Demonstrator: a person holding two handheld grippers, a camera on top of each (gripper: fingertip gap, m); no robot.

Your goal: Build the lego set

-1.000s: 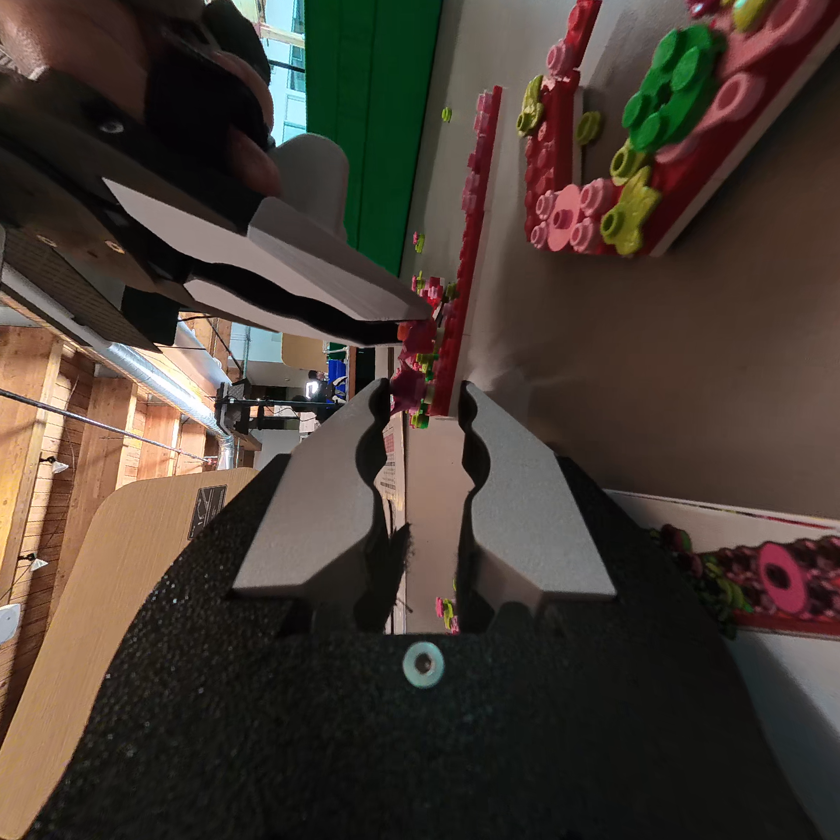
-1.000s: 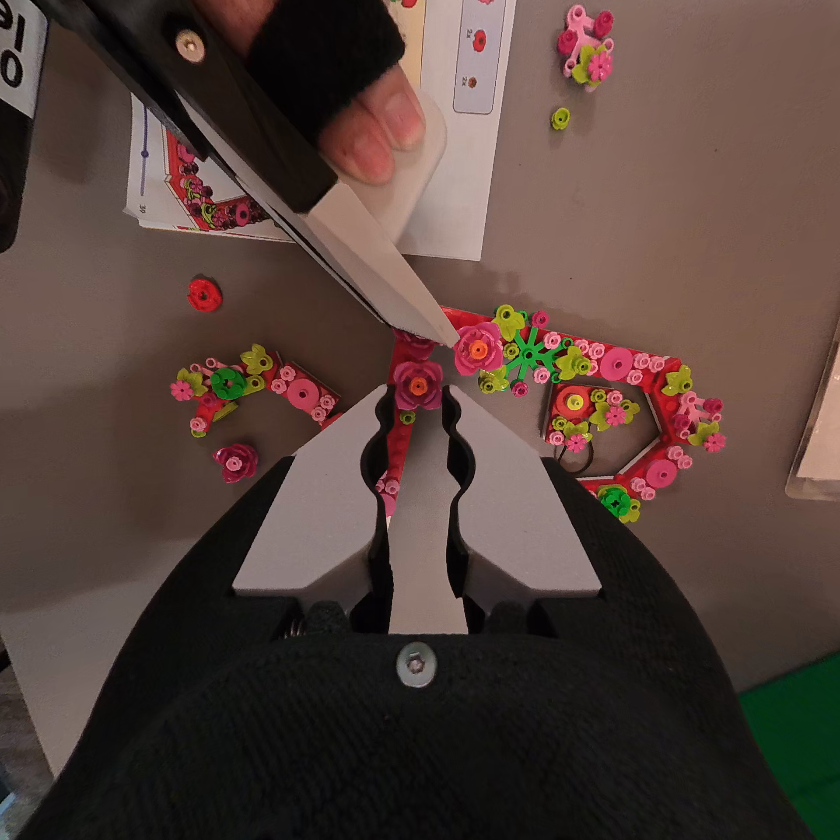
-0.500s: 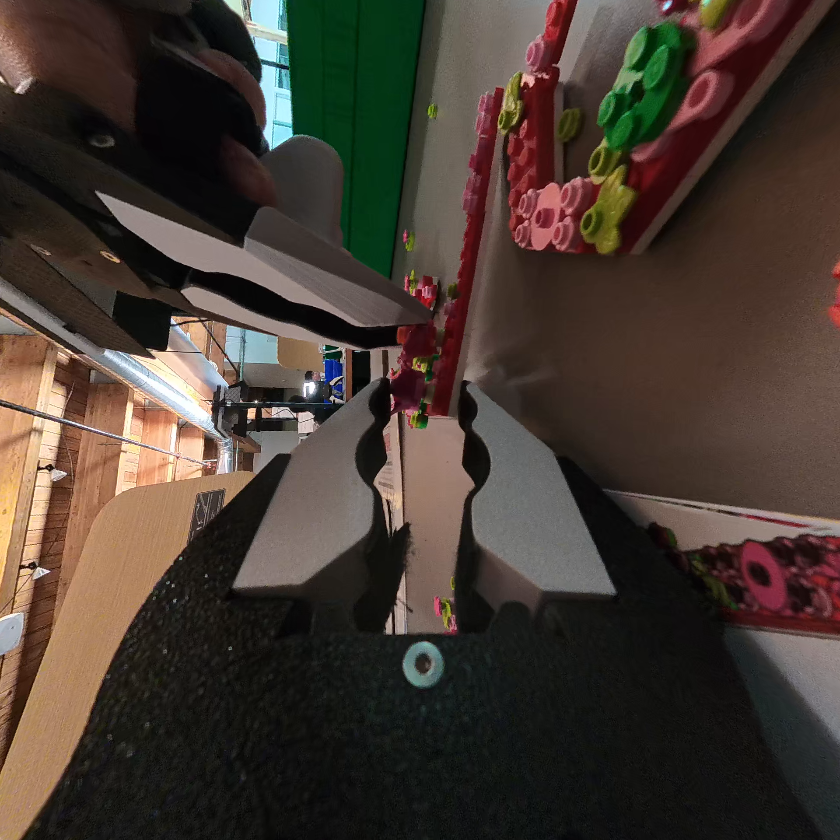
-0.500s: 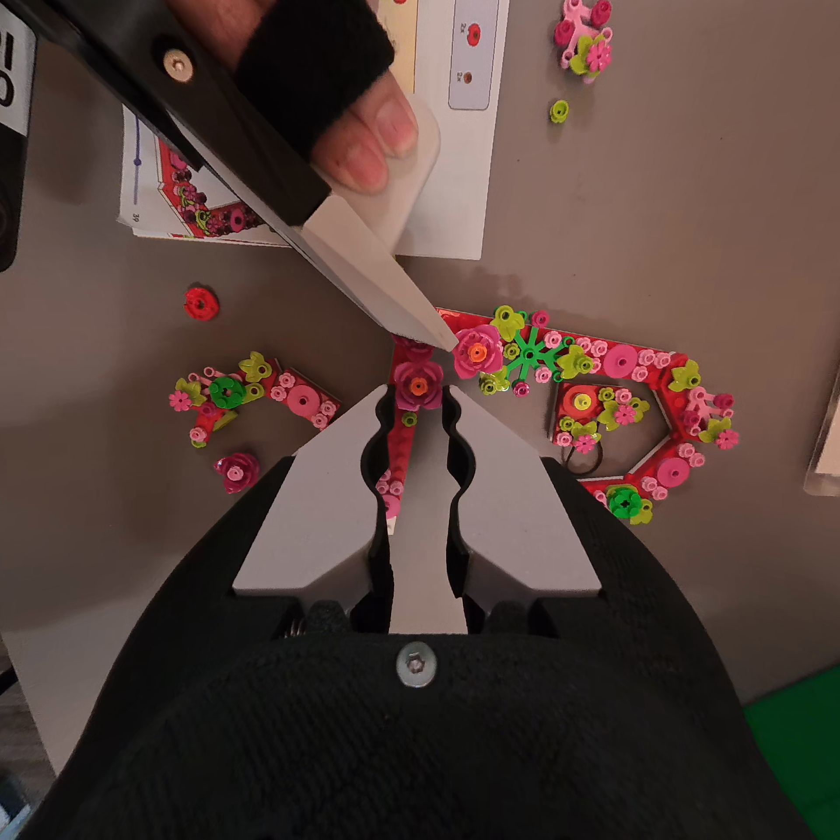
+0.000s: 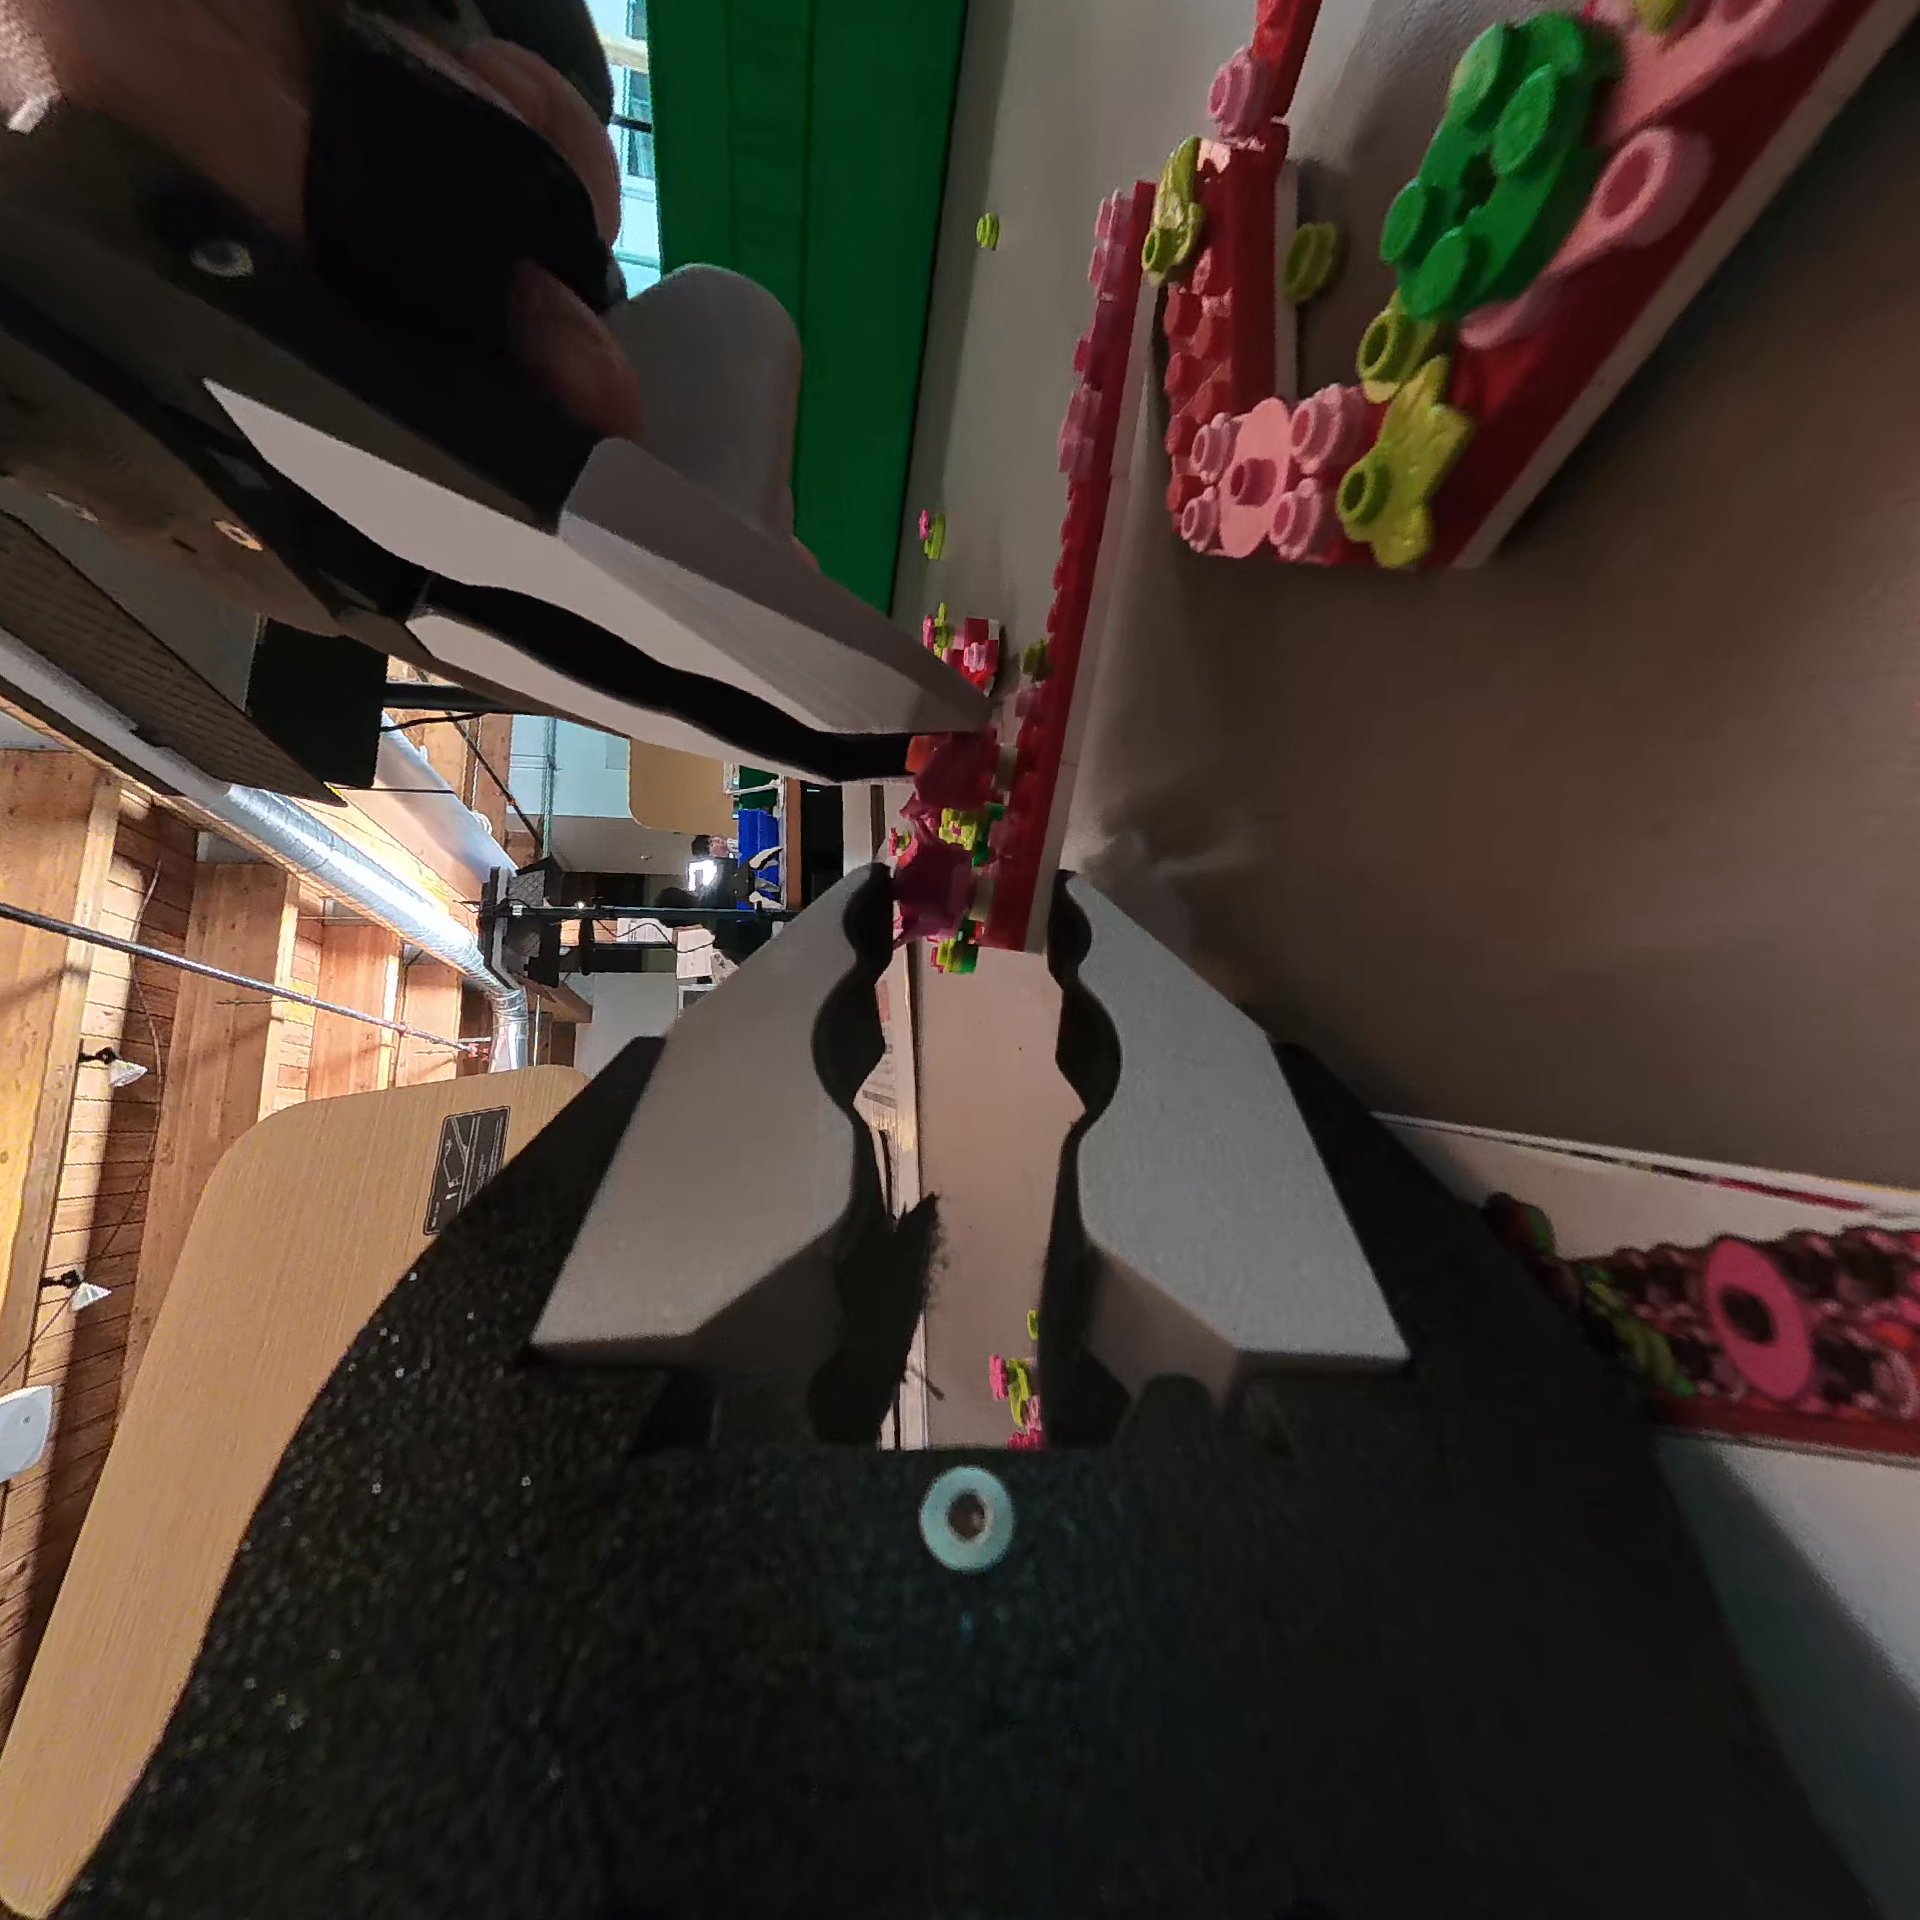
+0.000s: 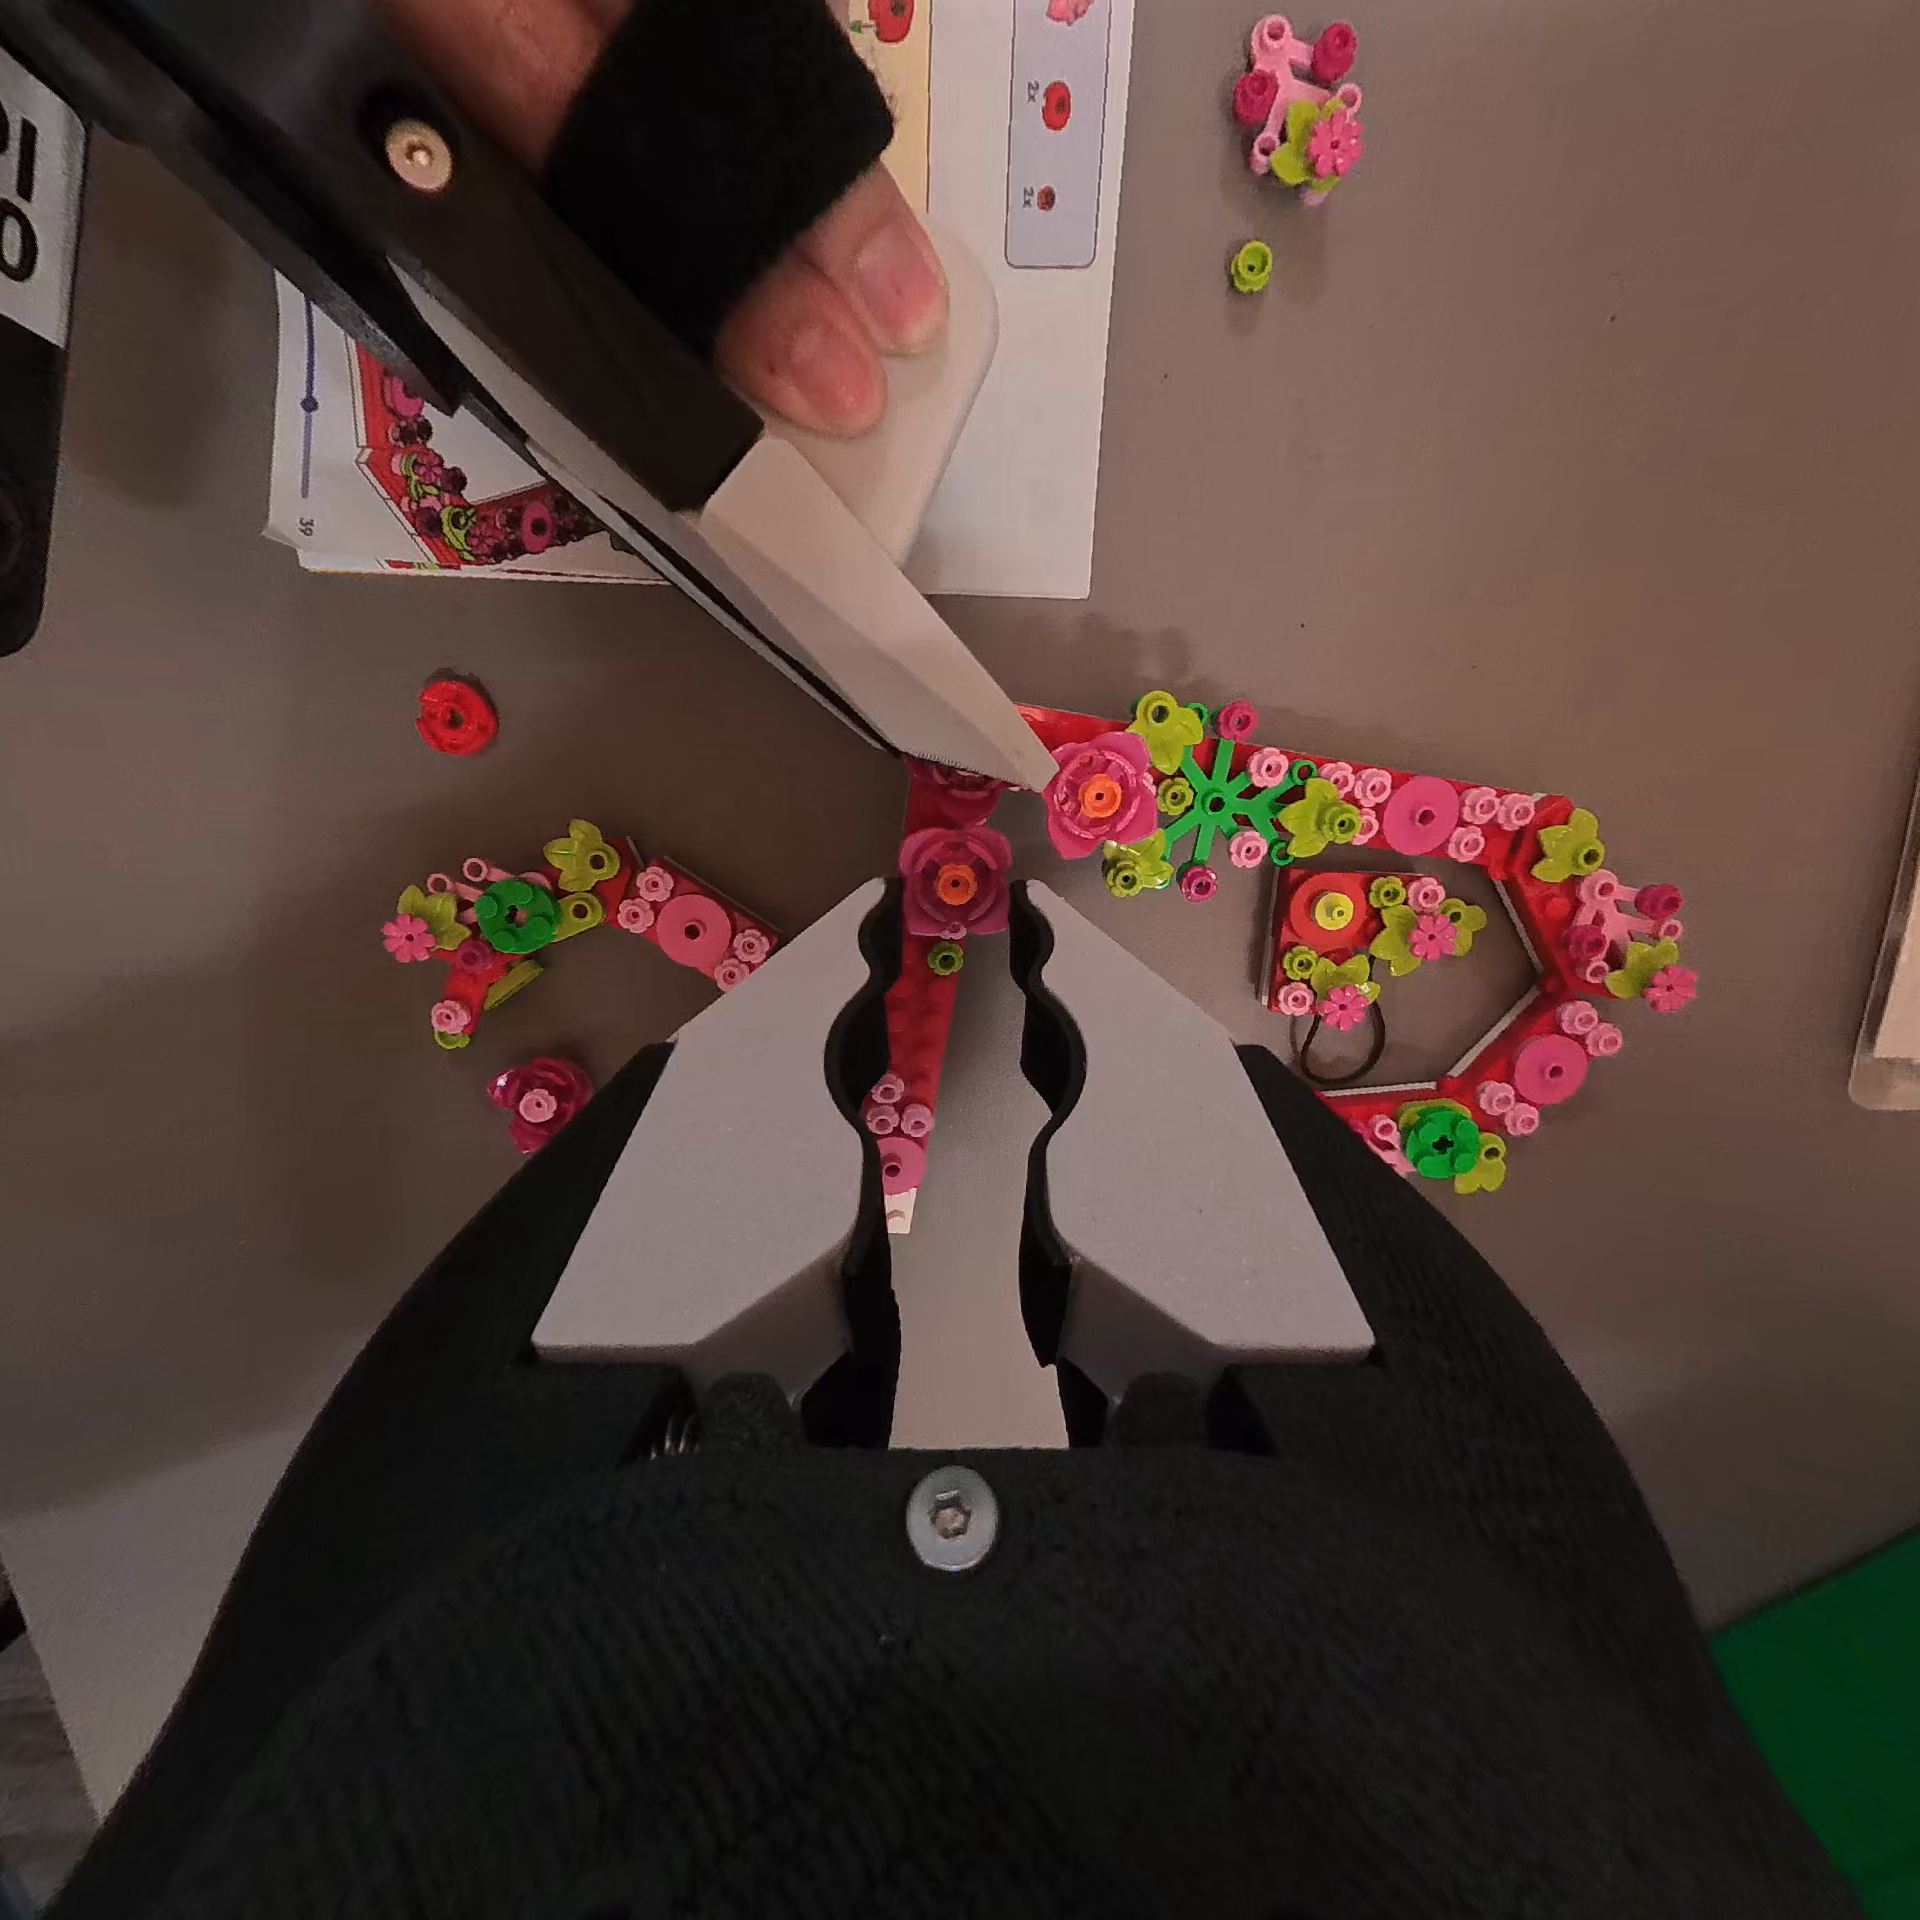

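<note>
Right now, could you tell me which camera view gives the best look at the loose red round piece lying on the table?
The right wrist view: the red round piece lies in full sight on the grey table, left of the flowered frame, apart from everything. The left wrist view looks edge-on along the table and does not show it.

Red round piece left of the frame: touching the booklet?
Apart. Right wrist view shows bare grey table between the red round piece and the booklet.

Red frame's [image 6: 1455, 831] lower-left part behind right gripper [image 6: 951, 899].
</note>
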